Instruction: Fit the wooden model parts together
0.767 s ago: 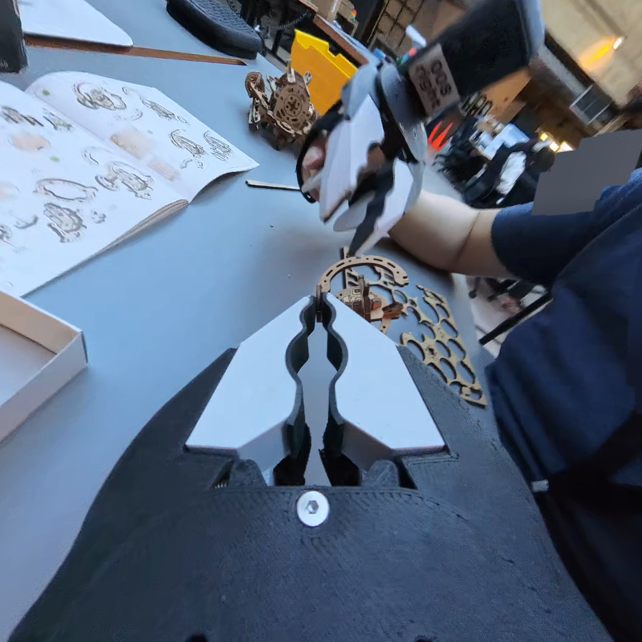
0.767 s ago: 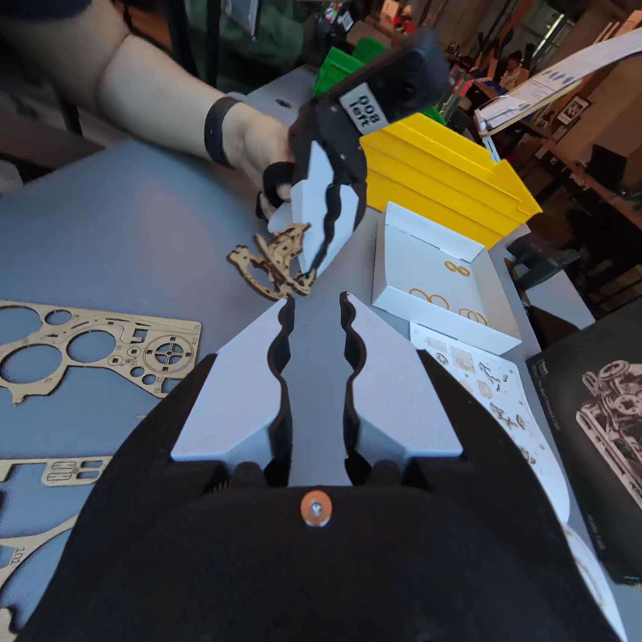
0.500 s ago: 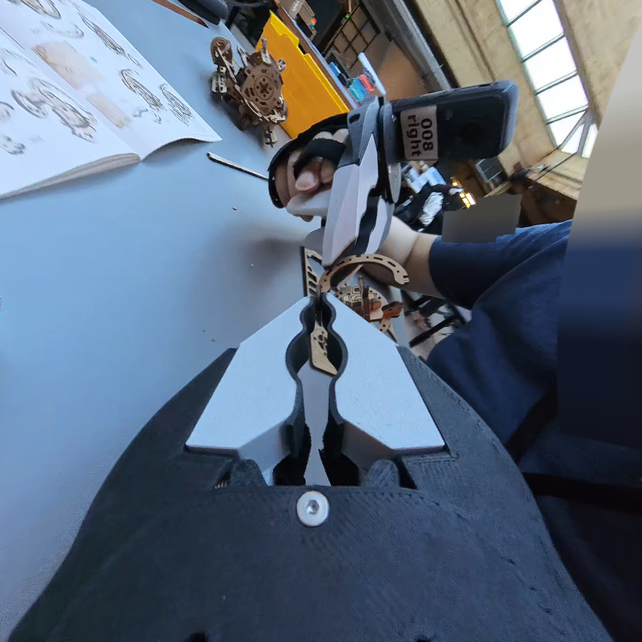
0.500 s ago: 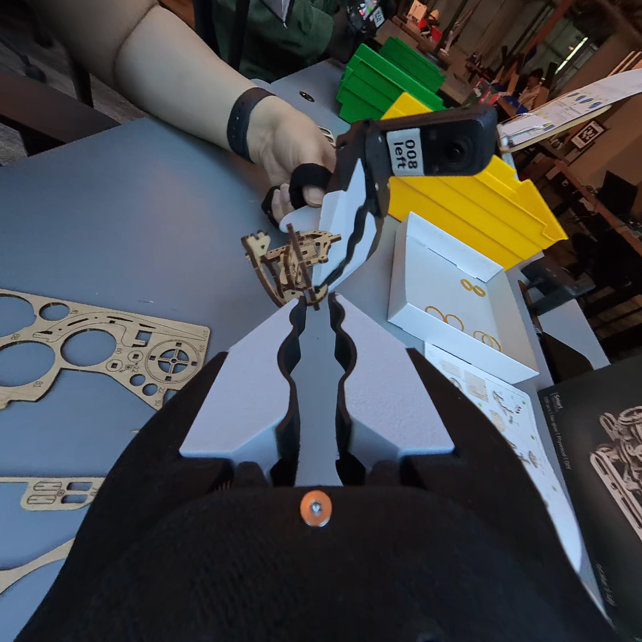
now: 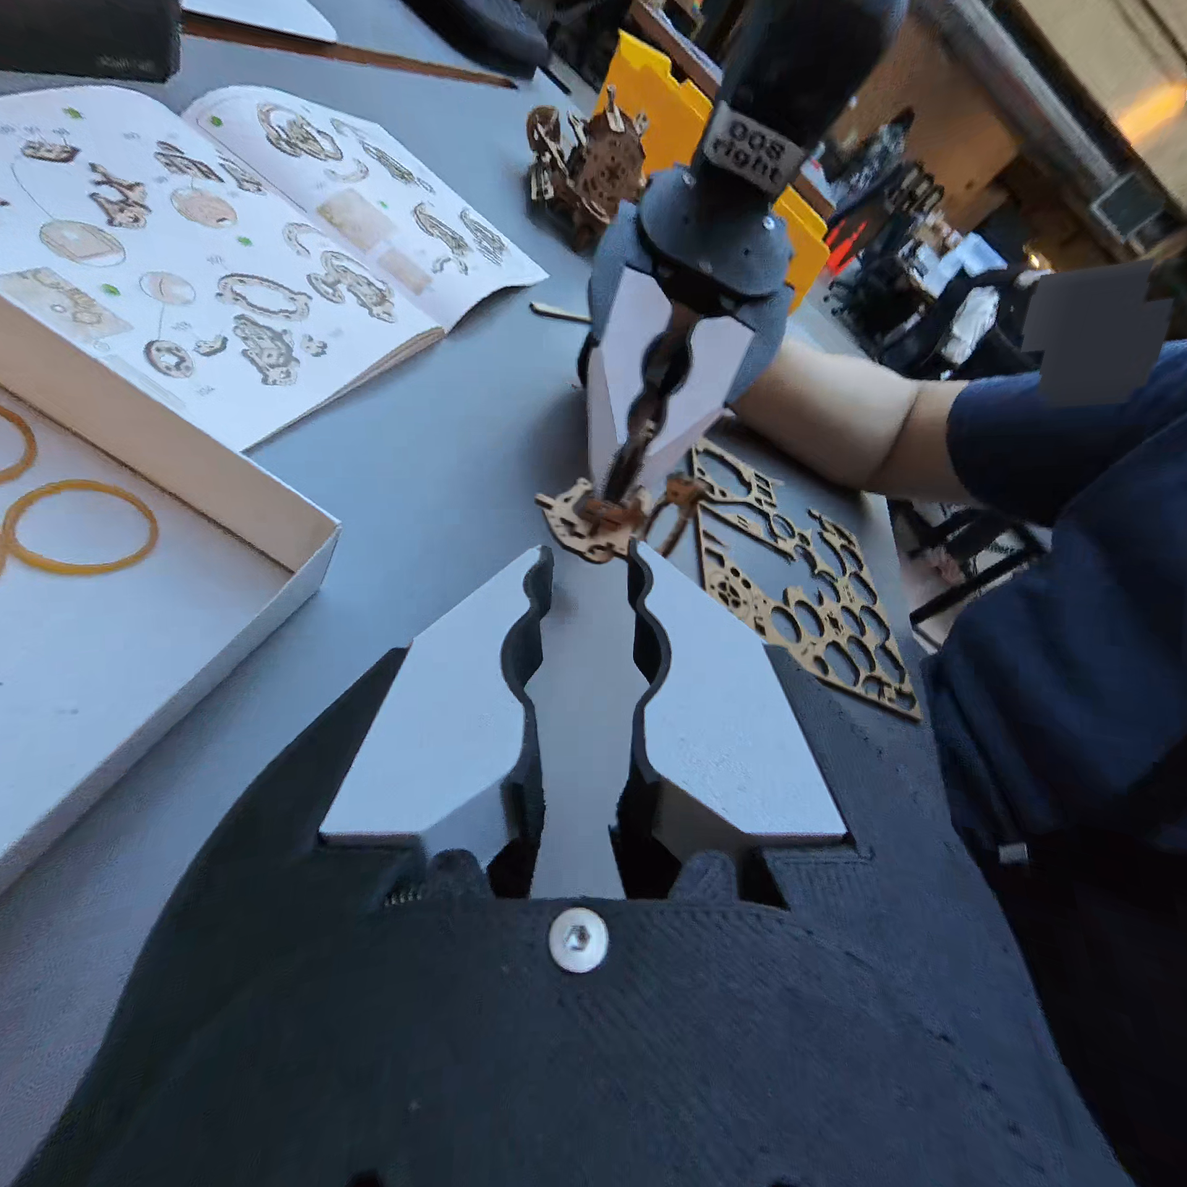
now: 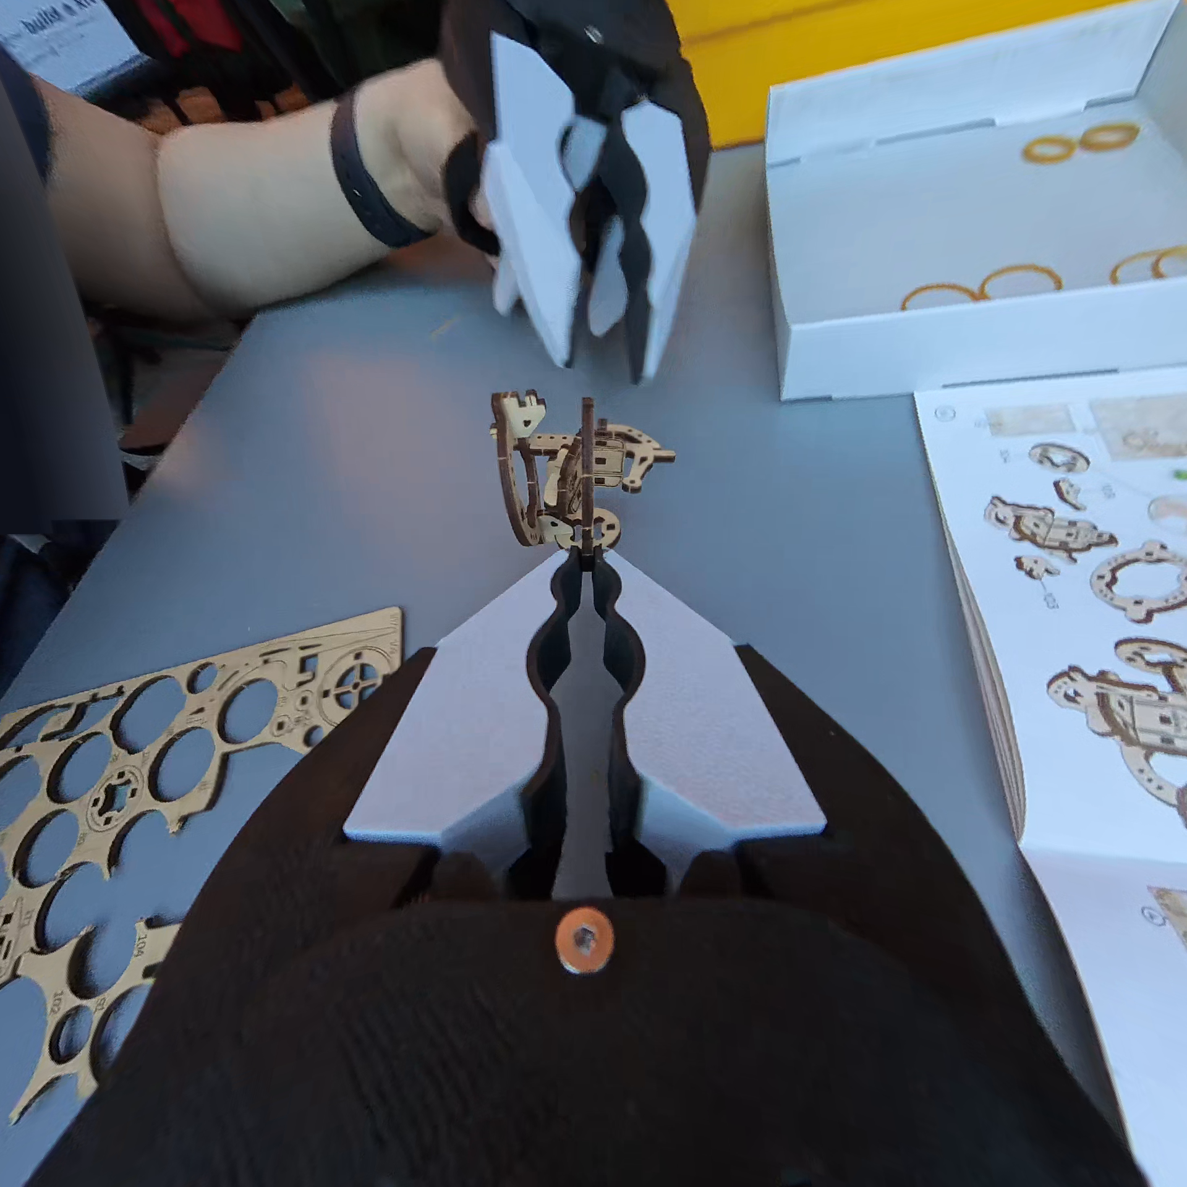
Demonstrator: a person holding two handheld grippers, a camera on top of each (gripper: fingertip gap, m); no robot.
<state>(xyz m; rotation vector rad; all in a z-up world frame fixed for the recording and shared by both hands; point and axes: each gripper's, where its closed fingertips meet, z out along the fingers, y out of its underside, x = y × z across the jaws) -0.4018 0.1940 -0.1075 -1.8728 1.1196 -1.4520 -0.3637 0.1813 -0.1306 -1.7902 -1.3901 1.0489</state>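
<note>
- Your right gripper (image 6: 583, 557) has its jaws closed down to a narrow slit, pinching a thin upright plate at the near edge of the wooden sub-assembly (image 6: 568, 478). Only the jaw tips bear on it.
- The sub-assembly is held clear of the grey desk (image 6: 334, 449), out in front of the right jaws; the rest of the piece hangs unsupported beyond the pinch.
- Your left gripper (image 5: 591, 555) has its jaws parted with nothing between them. It sits just beside the sub-assembly, not touching it as far as the left wrist view shows.
- Risk, in my judgement: a tip-only pinch on one thin plate could let the piece pivot or slip if you push a part against it. Brace it with the left jaws first.
- Risk: squeezing harder to stop that could snap the plate or spring a press-fit joint.
- Risk: closing the left jaws blindly on the curved outer rim could twist the joints apart; pick a flat, solid face.
- Around the work: a punched-out part sheet (image 6: 128, 758) lies on the desk to the left in the right wrist view, the open instruction booklet (image 6: 1079, 610) to the right, a white box (image 6: 950, 334) holding rubber bands (image 6: 983, 292) behind it, and a finished wooden model (image 5: 588, 170) stands farther back.
- No loose mating part is in either gripper, so the next part must be picked from elsewhere; I cannot tell where.
</note>
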